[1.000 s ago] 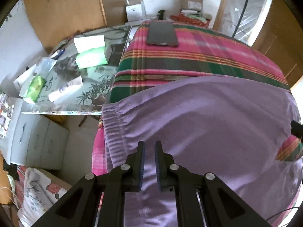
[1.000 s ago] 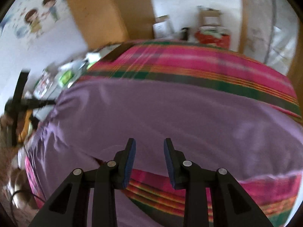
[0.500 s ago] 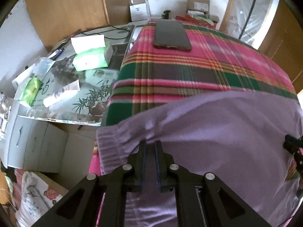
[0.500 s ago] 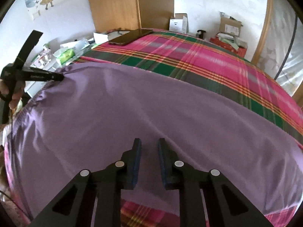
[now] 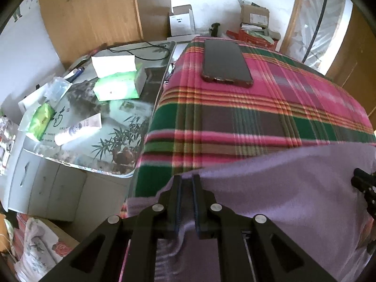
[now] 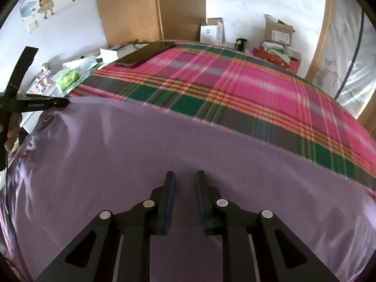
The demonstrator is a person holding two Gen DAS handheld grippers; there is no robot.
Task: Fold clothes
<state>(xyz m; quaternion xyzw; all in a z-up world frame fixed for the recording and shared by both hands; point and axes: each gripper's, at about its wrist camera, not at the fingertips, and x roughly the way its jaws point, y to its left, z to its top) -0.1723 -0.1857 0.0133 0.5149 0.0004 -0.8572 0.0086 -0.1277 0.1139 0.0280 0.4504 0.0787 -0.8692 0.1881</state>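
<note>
A purple garment [image 5: 282,188] [image 6: 141,152] lies across the near part of a pink and green plaid bed cover [image 5: 235,117] [image 6: 235,82]. My left gripper [image 5: 186,179] is shut on the garment's upper edge near its ribbed left end, and cloth bunches between the pads. In the right wrist view the left gripper [image 6: 58,103] shows at the far left, pinching that same corner. My right gripper [image 6: 183,176] is narrowed on the purple cloth, which fills the gap between its pads. The right gripper [image 5: 360,182] also peeks in at the right edge of the left wrist view.
A dark phone [image 5: 225,63] [image 6: 145,54] lies on the far part of the bed. Left of the bed is a glass-topped side table [image 5: 94,141] with a green tissue box [image 5: 117,84], tubes and packets. Cardboard boxes [image 6: 211,30] stand by the far wall. A hand [image 6: 11,136] holds the left gripper.
The garment's far edge has been drawn back toward the near side, baring more plaid cover. The right jaws have narrowed onto the cloth. The left grip is unchanged.
</note>
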